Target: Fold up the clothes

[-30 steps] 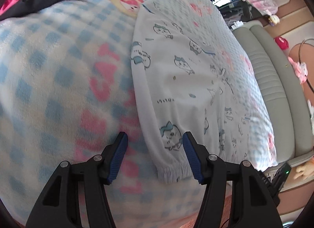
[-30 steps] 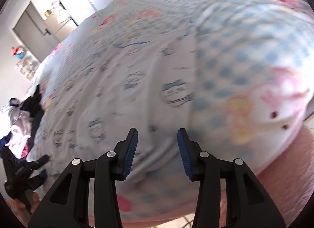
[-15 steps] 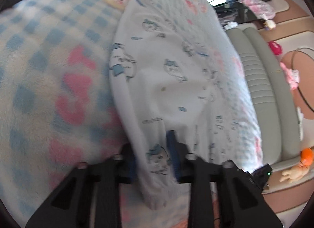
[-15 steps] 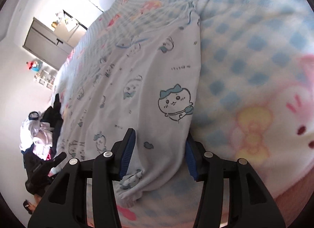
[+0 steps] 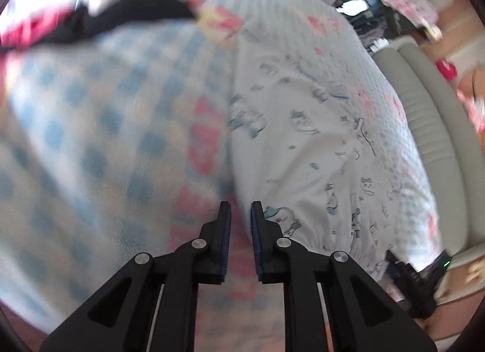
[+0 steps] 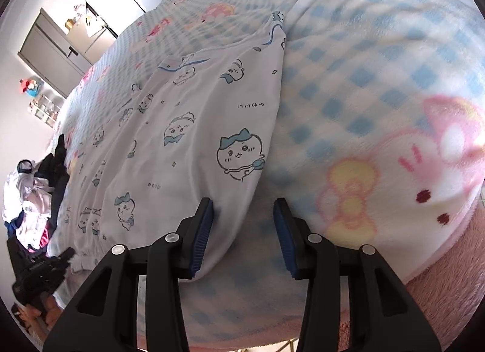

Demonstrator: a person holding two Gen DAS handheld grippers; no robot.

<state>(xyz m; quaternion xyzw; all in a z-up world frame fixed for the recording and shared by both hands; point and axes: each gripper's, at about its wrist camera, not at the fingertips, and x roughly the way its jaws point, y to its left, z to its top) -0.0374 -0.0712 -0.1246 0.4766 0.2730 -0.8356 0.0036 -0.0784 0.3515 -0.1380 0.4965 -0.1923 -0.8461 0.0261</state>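
Pyjama bottoms (image 6: 182, 127) lie flat lengthwise on the bed blanket (image 6: 379, 85), legs prob. doubled together already; cross-folds left. White w/ blue cat print, gathered cuffs. Left tool (image 5: 241, 212) narrow, on cuff-end edge, grip unclear. Right tool (image 6: 244, 211) wide, straddling the other end.

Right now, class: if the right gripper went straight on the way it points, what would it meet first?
Most likely the edge of the white cartoon-cat printed garment, which already lies between the open right gripper fingers, on the blue-checked fleece blanket. Depth is uncertain.
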